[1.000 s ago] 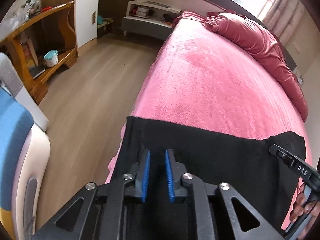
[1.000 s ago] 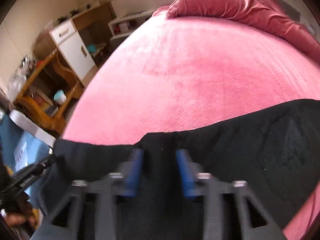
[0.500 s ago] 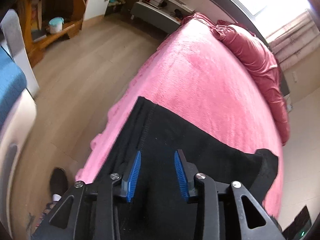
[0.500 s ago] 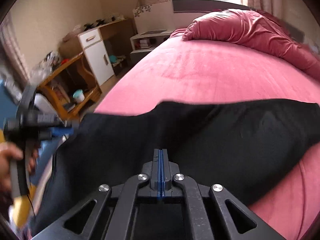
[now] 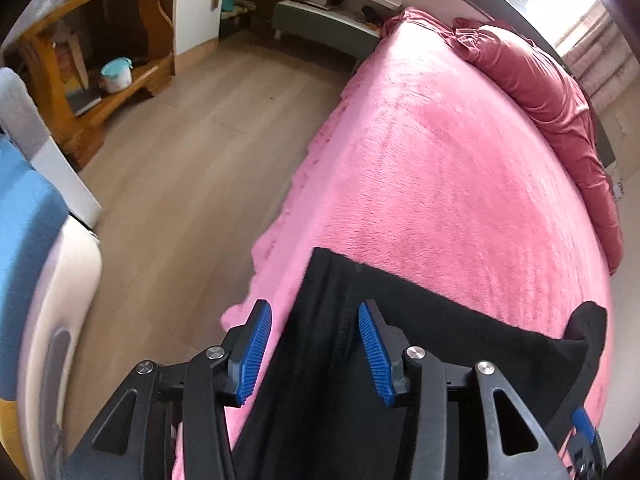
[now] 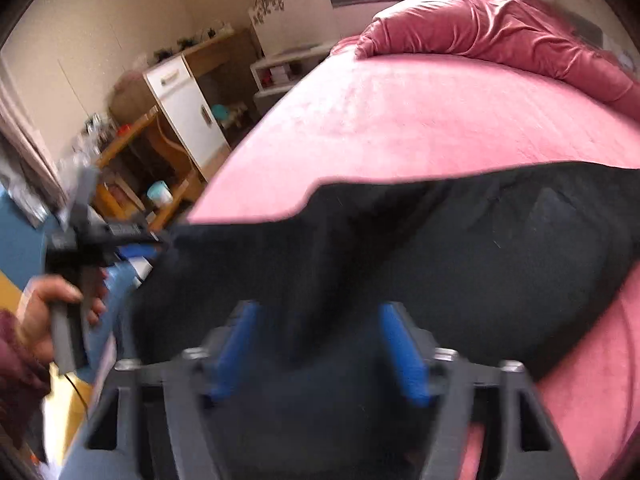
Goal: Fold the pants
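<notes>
Both grippers opening over pants, left and right unclamped. Risk: pants slip off bed edge.

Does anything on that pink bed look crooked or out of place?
Mostly tidy. The black pants lie along the near edge of the pink bed, but their far right corner sticks up, curled instead of flat.

My black left gripper with blue ribbed pads opening, angled down; my matching right gripper opening too.
</notes>
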A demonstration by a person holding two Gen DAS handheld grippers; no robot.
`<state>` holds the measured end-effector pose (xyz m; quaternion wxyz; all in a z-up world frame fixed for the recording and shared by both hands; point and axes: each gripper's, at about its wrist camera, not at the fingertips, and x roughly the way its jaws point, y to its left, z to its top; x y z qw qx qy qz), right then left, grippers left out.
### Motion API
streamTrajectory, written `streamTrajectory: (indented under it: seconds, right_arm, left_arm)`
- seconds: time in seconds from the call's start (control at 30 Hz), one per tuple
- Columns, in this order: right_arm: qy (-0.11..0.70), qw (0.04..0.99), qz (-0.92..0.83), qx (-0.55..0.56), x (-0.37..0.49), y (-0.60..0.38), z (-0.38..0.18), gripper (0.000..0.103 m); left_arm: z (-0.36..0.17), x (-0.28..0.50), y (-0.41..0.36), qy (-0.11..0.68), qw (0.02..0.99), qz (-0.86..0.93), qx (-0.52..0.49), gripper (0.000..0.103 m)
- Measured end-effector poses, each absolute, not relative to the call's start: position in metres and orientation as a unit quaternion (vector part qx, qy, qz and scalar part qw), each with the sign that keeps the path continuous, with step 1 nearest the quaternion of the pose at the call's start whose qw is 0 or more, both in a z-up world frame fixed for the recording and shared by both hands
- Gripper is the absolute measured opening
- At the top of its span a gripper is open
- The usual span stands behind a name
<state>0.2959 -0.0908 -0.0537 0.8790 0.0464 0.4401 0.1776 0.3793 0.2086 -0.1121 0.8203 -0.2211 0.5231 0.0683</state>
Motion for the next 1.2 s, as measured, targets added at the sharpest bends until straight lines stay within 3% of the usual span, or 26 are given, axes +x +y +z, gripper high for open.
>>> streamTrajectory:
  seconds: [0.03, 0.07, 0.17, 0.2, 0.23, 0.27, 0.3, 0.53, 0.83, 0.97, 1.03, 1.2]
  right_arm:
    - [0.438, 0.881, 0.173, 0.045, 0.301, -0.087, -0.052, 0.07]
    - [0.435, 0.883, 0.169, 0.046, 0.309, -0.083, -0.051, 0.07]
    - [0.443, 0.885, 0.139, 0.035, 0.335, -0.073, -0.056, 0.068]
    - [0.45, 0.883, 0.131, 0.028, 0.346, -0.07, -0.061, 0.059]
    - [0.459, 0.879, 0.13, 0.024, 0.353, -0.068, -0.064, 0.035]
    - [0.473, 0.872, 0.128, 0.018, 0.361, -0.067, -0.07, 0.021]
    - [0.481, 0.869, 0.12, 0.011, 0.364, -0.067, -0.074, 0.014]
    - [0.425, 0.893, 0.144, 0.022, 0.319, -0.091, -0.045, 0.013]
    - [0.396, 0.903, 0.155, 0.063, 0.221, -0.133, -0.025, 0.012]
    - [0.4, 0.901, 0.153, 0.073, 0.175, -0.146, -0.031, 0.01]
    - [0.412, 0.894, 0.153, 0.086, 0.154, -0.153, -0.04, 0.0]
    - [0.458, 0.873, 0.148, 0.08, 0.12, -0.162, -0.073, 0.0]
  left_arm:
    - [-0.114, 0.381, 0.207, 0.524, 0.821, 0.067, -0.215, 0.045]
    - [-0.113, 0.382, 0.204, 0.52, 0.827, 0.068, -0.204, 0.036]
    - [-0.105, 0.381, 0.191, 0.503, 0.847, 0.061, -0.161, 0.02]
    - [-0.103, 0.379, 0.188, 0.498, 0.852, 0.056, -0.156, 0.015]
    - [-0.099, 0.377, 0.185, 0.491, 0.857, 0.043, -0.15, 0.01]
    - [-0.097, 0.375, 0.183, 0.487, 0.86, 0.034, -0.145, 0.009]
    - [-0.094, 0.373, 0.182, 0.483, 0.863, 0.023, -0.145, 0.009]
    - [-0.057, 0.334, 0.179, 0.43, 0.888, -0.017, -0.16, 0.008]
    - [-0.011, 0.22, 0.164, 0.385, 0.903, -0.077, -0.172, 0.008]
    - [-0.015, 0.17, 0.154, 0.396, 0.898, -0.093, -0.17, 0.008]
    - [-0.025, 0.145, 0.151, 0.411, 0.888, -0.1, -0.179, 0.008]
    - [-0.055, 0.109, 0.14, 0.452, 0.864, -0.106, -0.195, 0.008]
